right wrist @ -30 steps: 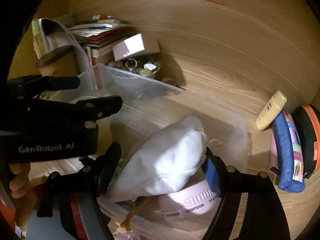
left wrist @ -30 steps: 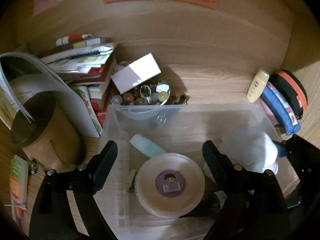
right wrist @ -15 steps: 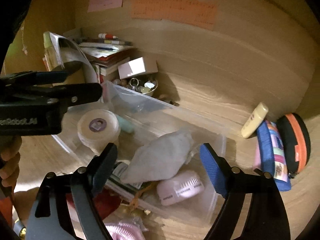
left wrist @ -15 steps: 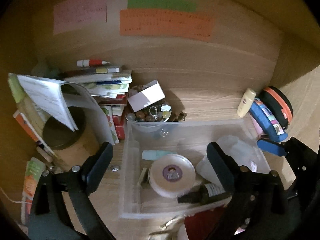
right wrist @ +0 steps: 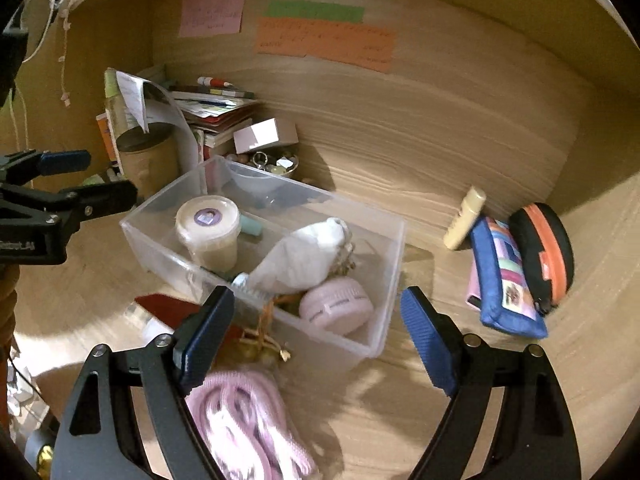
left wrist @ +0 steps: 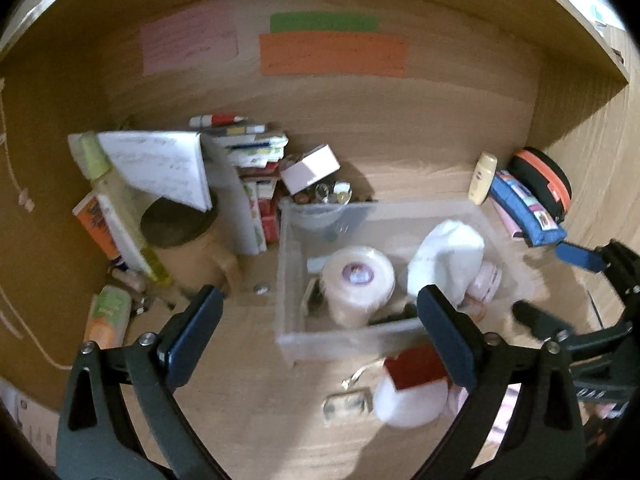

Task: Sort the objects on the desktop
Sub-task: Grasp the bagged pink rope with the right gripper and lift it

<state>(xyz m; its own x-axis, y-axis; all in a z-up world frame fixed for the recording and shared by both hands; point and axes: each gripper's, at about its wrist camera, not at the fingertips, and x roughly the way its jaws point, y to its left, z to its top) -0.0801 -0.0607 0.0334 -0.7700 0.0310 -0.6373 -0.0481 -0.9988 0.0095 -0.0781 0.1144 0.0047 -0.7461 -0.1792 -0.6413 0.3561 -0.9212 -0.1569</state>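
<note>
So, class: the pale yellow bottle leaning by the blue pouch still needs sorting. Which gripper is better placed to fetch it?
Probably right. The right gripper is open and empty, and the yellow bottle lies nearer its side than the left gripper.

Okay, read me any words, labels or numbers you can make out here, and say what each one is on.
"Robot.AI", start cut off: side of the left gripper.
Handwriting on the pink note and orange note: too blurred.
Purple sticker on the round tub: unreadable.
Pink case lettering: too small.
</note>
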